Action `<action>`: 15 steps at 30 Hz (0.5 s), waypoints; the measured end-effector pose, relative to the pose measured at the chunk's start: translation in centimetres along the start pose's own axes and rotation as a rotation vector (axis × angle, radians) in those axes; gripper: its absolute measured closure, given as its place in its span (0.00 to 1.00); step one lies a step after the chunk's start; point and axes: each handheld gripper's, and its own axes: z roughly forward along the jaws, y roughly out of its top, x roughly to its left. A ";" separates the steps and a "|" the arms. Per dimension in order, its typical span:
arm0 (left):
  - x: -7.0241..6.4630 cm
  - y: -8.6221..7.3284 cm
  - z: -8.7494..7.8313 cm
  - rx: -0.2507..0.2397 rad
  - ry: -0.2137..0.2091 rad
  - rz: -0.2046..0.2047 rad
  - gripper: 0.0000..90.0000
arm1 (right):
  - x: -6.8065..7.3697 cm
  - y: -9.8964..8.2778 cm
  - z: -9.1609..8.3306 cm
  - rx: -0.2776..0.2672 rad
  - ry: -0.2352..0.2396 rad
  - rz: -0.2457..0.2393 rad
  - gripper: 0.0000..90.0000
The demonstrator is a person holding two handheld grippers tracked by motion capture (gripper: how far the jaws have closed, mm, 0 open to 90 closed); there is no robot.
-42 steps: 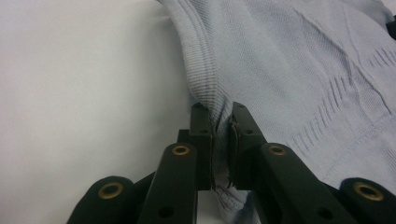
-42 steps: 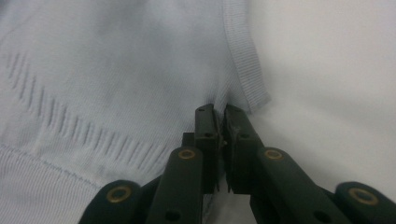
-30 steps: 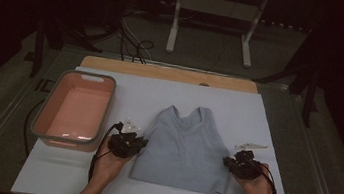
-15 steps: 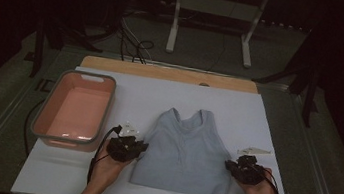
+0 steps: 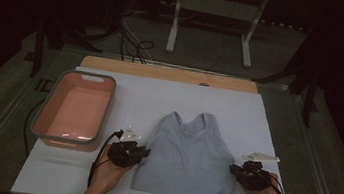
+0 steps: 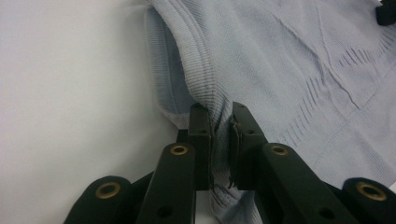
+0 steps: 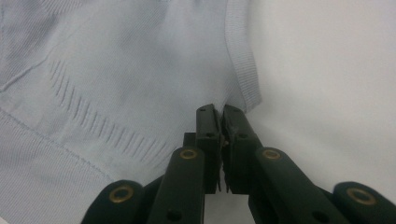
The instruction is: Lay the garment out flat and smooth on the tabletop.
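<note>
both grippers pinch the tank top at its side edges

while the pale blue tank top [image 5: 187, 154] lies flat on the white table sheet [image 5: 169, 99], neckline away from the person and hem towards them, each side of it sits in a clamp. the left gripper [image 5: 141, 152] comes in from the garment's left edge, and in the left gripper view its jaws stand nearly together with the ribbed armhole edge [image 6: 205, 79] caught between them, cloth bunched up in the narrow gap. over on the far side, the right gripper [image 5: 234, 170] meets the right edge, and the right gripper view has its jaws pressed tight on the fabric just below the ribbed trim [image 7: 240, 60]. so the top stretches between the two grippers, held on both flanks. a pink tub [image 5: 72, 137] stands left of it, just beyond the left gripper.
</note>
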 end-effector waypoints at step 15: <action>-1.4 0.0 0.3 0.007 -0.074 0.039 0.77 | -1.1 -0.7 -0.8 -0.009 -0.039 0.021 0.97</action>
